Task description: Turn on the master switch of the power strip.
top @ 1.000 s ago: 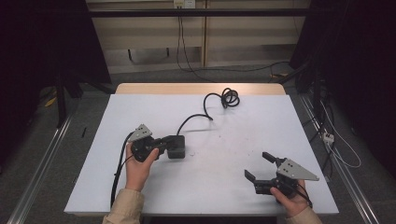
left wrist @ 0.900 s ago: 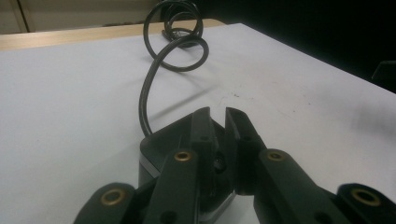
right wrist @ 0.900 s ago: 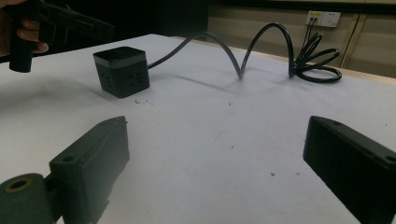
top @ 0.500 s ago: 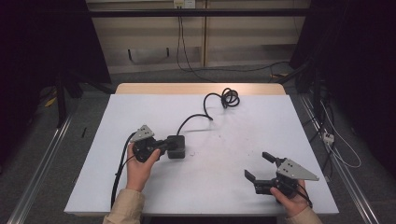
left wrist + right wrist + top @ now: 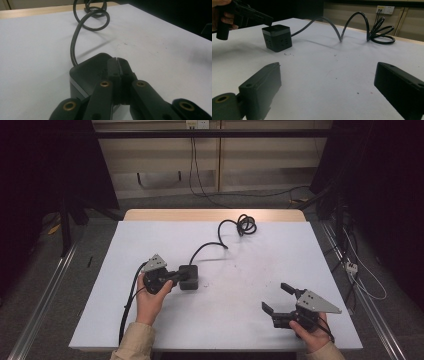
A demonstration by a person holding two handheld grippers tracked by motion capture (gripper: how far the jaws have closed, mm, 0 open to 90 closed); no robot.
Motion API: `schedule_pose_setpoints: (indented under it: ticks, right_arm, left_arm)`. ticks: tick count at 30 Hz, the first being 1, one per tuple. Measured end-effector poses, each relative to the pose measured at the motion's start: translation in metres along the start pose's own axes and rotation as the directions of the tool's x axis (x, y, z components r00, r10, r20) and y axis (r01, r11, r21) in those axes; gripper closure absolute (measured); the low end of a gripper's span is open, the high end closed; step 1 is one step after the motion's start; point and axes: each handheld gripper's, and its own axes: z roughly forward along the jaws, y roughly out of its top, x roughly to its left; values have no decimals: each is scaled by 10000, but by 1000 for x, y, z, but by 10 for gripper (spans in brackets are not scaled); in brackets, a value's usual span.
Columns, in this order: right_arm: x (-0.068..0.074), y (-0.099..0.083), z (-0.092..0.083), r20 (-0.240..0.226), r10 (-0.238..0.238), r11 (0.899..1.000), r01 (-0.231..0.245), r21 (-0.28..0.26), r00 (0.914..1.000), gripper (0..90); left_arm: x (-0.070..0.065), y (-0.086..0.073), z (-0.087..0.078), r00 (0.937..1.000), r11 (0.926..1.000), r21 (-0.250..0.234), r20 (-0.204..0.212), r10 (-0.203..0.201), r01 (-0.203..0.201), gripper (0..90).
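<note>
A black cube power socket (image 5: 189, 276) sits left of the middle of the white table (image 5: 250, 270). Its black cable (image 5: 235, 227) runs back in loops to a coil near the far edge. My left gripper (image 5: 175, 276) points right at the cube. In the left gripper view its jaws (image 5: 117, 61) lie over the cube's top (image 5: 87, 72); they have just been closing and now meet with nothing between them. In the right gripper view its tip (image 5: 269, 22) is at the cube's upper edge (image 5: 277, 37). My right gripper (image 5: 276, 298) stands open near the front right, over bare table (image 5: 327, 82).
The cable's arch and coil (image 5: 377, 32) lie toward the table's far side. A wall socket (image 5: 196, 124) with hanging leads is at the back. Loose cables (image 5: 350, 265) lie on the floor to the right.
</note>
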Motion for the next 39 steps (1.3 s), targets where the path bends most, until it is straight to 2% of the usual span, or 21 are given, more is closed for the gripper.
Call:
schedule_pose_setpoints:
  ticks: [14,39]
  right_arm:
    - [0,0,0,-15,-6,10000,6,12,10000,67]
    - [1,0,0,-66,-26,10000,27,34,10000,70]
  left_arm:
    - [0,-1,1,9998,10000,33,-177,48,-47,900]
    - [-2,-2,3,9996,9997,168,-189,198,-195,900]
